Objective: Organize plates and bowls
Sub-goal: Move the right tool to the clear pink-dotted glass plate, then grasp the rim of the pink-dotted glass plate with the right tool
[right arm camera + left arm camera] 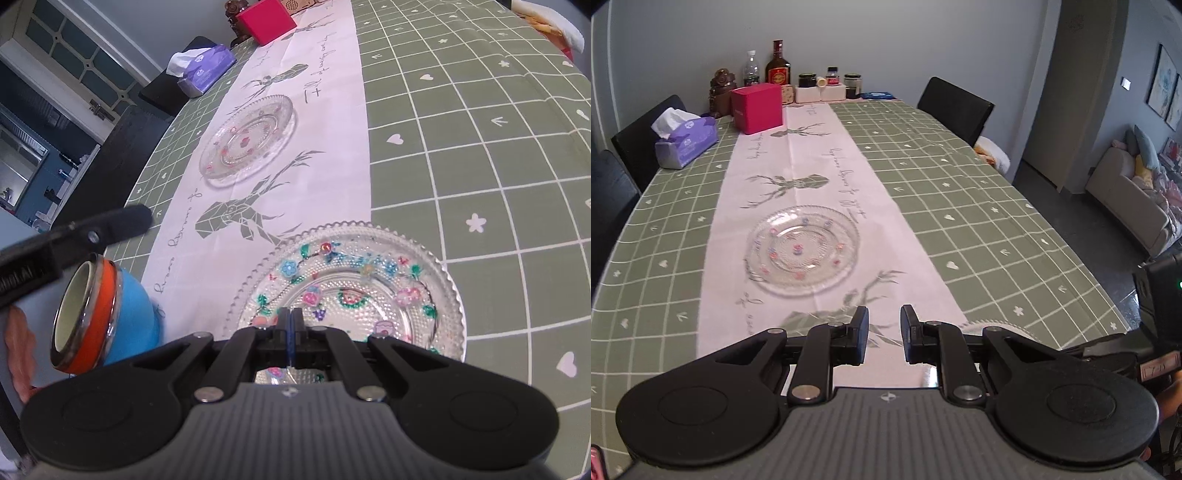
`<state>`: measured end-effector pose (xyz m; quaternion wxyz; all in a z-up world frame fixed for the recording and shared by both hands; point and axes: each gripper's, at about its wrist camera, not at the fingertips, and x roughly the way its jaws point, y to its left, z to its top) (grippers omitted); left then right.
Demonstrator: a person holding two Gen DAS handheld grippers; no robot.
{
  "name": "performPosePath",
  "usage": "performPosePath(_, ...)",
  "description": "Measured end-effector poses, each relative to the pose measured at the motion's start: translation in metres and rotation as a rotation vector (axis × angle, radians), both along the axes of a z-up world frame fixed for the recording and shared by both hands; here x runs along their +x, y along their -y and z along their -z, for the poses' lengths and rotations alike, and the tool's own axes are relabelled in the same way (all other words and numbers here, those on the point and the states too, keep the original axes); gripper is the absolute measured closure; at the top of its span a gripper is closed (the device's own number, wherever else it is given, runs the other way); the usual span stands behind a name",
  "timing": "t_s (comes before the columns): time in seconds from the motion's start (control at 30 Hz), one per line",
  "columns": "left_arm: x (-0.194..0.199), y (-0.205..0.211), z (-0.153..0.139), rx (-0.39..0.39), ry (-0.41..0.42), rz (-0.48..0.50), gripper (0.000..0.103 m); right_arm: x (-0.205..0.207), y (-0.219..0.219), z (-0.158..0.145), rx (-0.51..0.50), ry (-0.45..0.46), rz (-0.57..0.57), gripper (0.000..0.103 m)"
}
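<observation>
My right tongs (pixel 291 334) are pinched shut on the near rim of the flowered glass plate (pixel 354 291), which lies flat on the desk (pixel 480 155) at six o'clock of the right view. I judge I grip the rim because such a shallow dish offers no other purchase.

My left tongs (pixel 884 332) stand narrowly apart, and in their own view nothing shows between the pads. Yet the right view shows a dark finger (pixel 110 225) of theirs at nine o'clock, with a blue bowl with an orange band (pixel 107 321) tipped on its side just under it. Whether that bowl is held I cannot tell.

A second glass plate (pixel 801 251) sits on the pale centre strip, at twelve o'clock from my left tongs and well apart from the first. I judge it the likely base for a stack, being out in the open.

The desk wears a green checked cloth with a white runner (pixel 812 155) printed with deer. At the far end stand a red box (pixel 757 107), a tissue pack (pixel 687 142) and some bottles (pixel 777 70). Dark chairs (pixel 955 105) flank the sides, and a sofa (pixel 1126 199) sits at three o'clock beyond.
</observation>
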<state>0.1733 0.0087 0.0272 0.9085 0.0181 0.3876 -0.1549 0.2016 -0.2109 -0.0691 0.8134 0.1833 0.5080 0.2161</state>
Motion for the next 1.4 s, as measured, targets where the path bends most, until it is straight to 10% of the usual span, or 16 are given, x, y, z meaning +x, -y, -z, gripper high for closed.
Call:
performPosePath(0.17, 0.023, -0.021, -0.014, 0.006, -0.027, 0.003, 0.082, 0.016, -0.005, -0.011, -0.006, 0.038, 0.021, 0.100)
performPosePath(0.33, 0.047, -0.040, -0.022, 0.045, -0.052, 0.010, 0.075, 0.039, -0.012, -0.018, -0.013, 0.065, 0.046, 0.070)
performPosePath(0.83, 0.148, -0.082, 0.020, 0.000, -0.233, -0.038, 0.059, 0.128, -0.053, -0.016, 0.024, -0.013, 0.118, 0.049)
performPosePath(1.4, 0.204, -0.108, 0.080, -0.131, -0.331, -0.176, 0.047, 0.175, -0.065, 0.008, 0.021, -0.051, 0.179, 0.048)
